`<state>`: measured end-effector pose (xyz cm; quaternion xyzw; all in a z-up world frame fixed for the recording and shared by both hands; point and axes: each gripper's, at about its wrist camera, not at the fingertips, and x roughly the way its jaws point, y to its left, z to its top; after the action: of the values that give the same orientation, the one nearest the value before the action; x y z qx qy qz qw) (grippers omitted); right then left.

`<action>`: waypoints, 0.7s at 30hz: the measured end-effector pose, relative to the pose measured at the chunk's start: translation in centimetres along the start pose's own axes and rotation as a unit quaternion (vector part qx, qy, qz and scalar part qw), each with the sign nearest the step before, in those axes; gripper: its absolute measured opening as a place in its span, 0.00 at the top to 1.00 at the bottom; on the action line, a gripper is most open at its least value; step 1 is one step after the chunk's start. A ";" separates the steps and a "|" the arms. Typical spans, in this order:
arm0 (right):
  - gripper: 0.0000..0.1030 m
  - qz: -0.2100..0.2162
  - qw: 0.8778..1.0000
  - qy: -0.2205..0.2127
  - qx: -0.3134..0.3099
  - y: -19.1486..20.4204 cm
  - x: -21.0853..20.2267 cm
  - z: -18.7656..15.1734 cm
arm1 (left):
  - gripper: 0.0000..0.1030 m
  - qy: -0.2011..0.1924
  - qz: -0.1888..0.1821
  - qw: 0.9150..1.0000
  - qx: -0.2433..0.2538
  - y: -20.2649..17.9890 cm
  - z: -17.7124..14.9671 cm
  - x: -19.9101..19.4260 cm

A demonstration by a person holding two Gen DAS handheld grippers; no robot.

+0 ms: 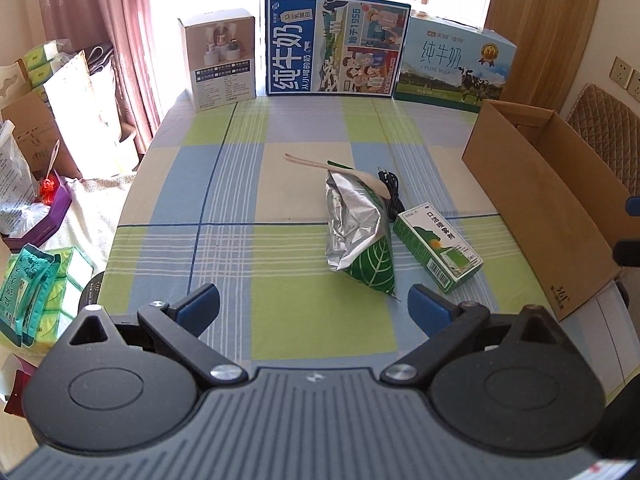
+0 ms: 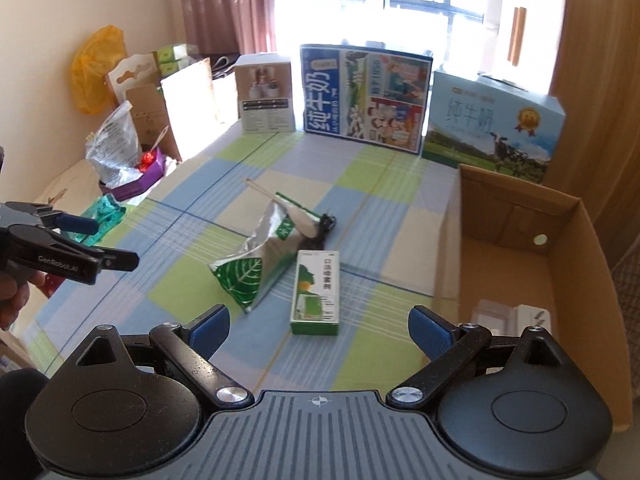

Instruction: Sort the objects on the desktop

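My left gripper (image 1: 314,306) hangs low over the near edge of the table (image 1: 224,184), fingers spread wide and holding nothing. Just ahead of it and a little to the right lies the foil pouch (image 1: 358,232) with the green leaf print, its long axis running away from me, the leafy corner pointing back toward my right-hand finger. A pale wooden spoon (image 1: 340,170) rests across the pouch's far end, handle reaching left. Behind the pouch a black cable (image 1: 390,190) is bunched on the cloth. Just right of the pouch, apart from it, sits the green medicine box (image 1: 438,246), lying flat.

My right gripper (image 2: 319,330) is also spread and empty, and the box (image 2: 317,292) lies straight ahead of it, long axis pointing almost directly away. I judge this hand the nearer one for the box: the fingers already straddle its narrow width. Further right stands the open cardboard carton (image 2: 584,248), touching the table's right side, with something small and pale already inside, too blurred to name. It looks like the place for the sorted things.
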<state>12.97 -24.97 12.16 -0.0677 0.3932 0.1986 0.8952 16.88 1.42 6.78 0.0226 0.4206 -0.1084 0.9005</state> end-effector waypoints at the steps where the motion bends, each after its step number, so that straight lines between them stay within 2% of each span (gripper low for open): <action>1: 0.09 0.002 1.000 0.002 -0.003 0.3 0.3 0.0 | 0.04 0.001 -0.001 1.000 0.002 0.0 0.0 0.1; 11: 0.09 0.016 0.999 0.033 -0.014 2.1 4.9 -0.4 | 0.04 0.018 -0.014 0.999 0.028 0.1 0.1 2.2; 21: 0.09 0.019 0.998 0.059 -0.005 1.3 10.4 -0.3 | 0.04 0.032 -0.035 0.997 0.055 -0.3 1.8 6.2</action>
<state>18.58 -20.68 4.34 -0.0761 0.4454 0.2131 0.8663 22.02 -0.19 3.25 0.0610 0.4434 -0.1621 0.8794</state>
